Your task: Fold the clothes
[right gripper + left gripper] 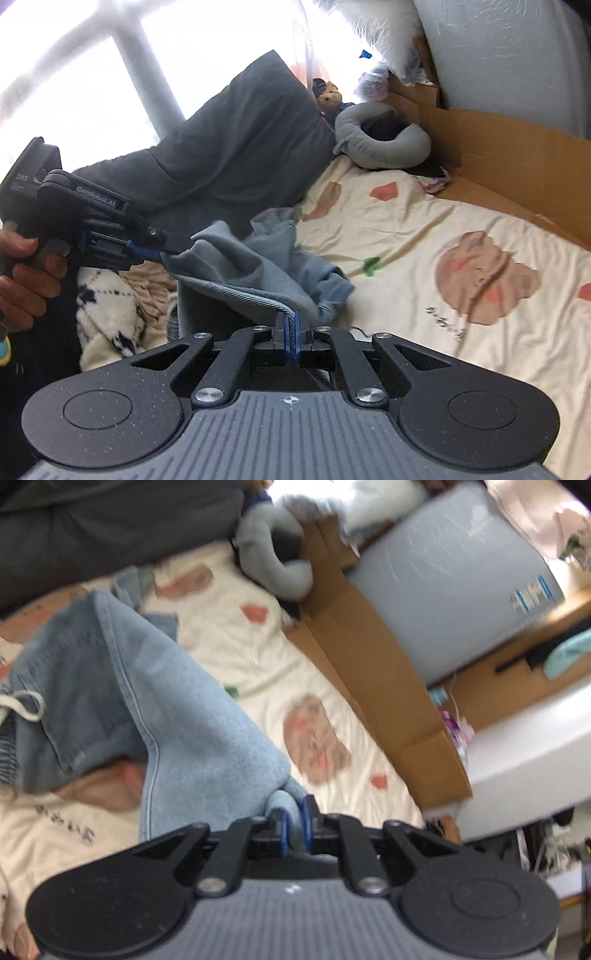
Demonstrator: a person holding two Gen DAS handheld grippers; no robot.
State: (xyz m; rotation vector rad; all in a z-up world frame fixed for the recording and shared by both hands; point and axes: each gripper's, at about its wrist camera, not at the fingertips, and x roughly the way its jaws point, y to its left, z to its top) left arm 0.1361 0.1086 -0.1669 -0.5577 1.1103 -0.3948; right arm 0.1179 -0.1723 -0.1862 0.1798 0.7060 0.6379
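Cartoon-print bedsheet [424,229], bright window [92,74], cardboard [369,672] alongside

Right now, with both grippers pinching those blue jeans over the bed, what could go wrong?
1. The left gripper holds only a small bunched fold of the jeans; it may slip out when pulled.
2. The right gripper pinches just the hem edge, a thin hold.
3. The jeans hang twisted, so laying them on the bedsheet may trap creases.

We look close along each hand-held gripper, low over the bed [258,657]; both views share the patterned sheet, the grey neck pillow [384,144] and the cardboard [369,672].
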